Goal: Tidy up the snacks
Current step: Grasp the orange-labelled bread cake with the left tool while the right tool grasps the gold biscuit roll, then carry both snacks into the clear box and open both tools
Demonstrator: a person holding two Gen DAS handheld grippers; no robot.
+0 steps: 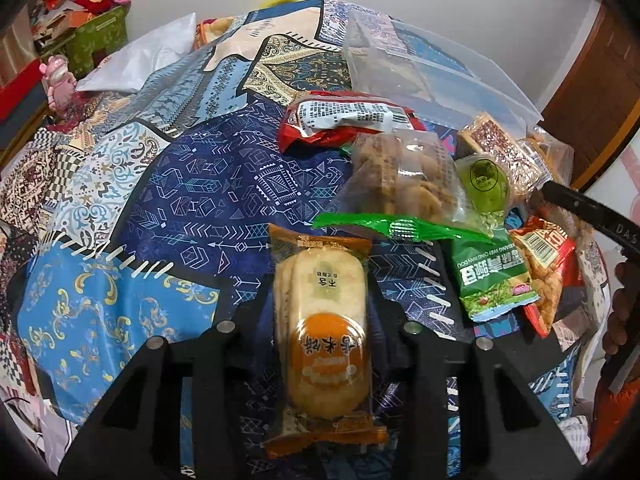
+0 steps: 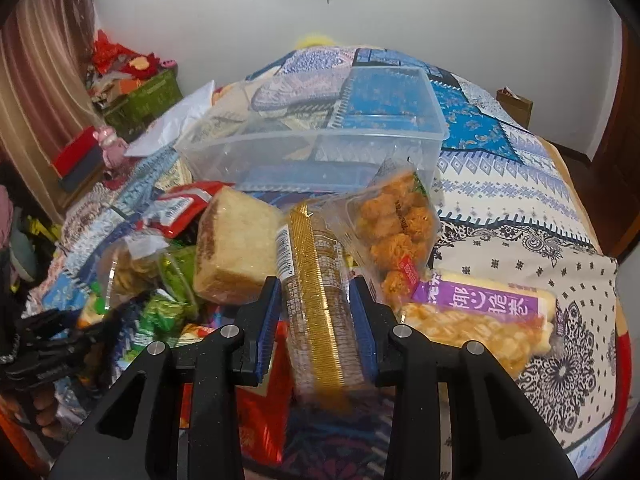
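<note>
So, one rice cracker pack [image 1: 326,336] is seen lower centre in the left wrist view, sitting between the fingers of the left tongs [image 1: 320,332]; whether it's actually pinched can't be told, since the pads are hidden behind the wrapper. Its orange label carries Chinese characters, printed upside down from this angle. Further up and right on the patchwork bedspread [image 1: 192,184] a pile is spread out: one green pea bag [image 1: 492,276] with "QING WAN DOU" readable, one red packet [image 1: 348,118] showing its white ingredients panel, one round green cake [image 1: 484,184], and one clear bag of brown crisps [image 1: 408,178].

In the right wrist view the right tongs [image 2: 320,332] are closed on one gold-striped clear pack [image 2: 320,304], centre frame, a barcode visible on its side. Just behind it one wrapped cake slice [image 2: 236,248], one bag of orange puffs [image 2: 396,224] and one purple-labelled bar [image 2: 480,308] are seen. One clear plastic box [image 2: 320,136] sits upper centre, behind the pile.
</note>
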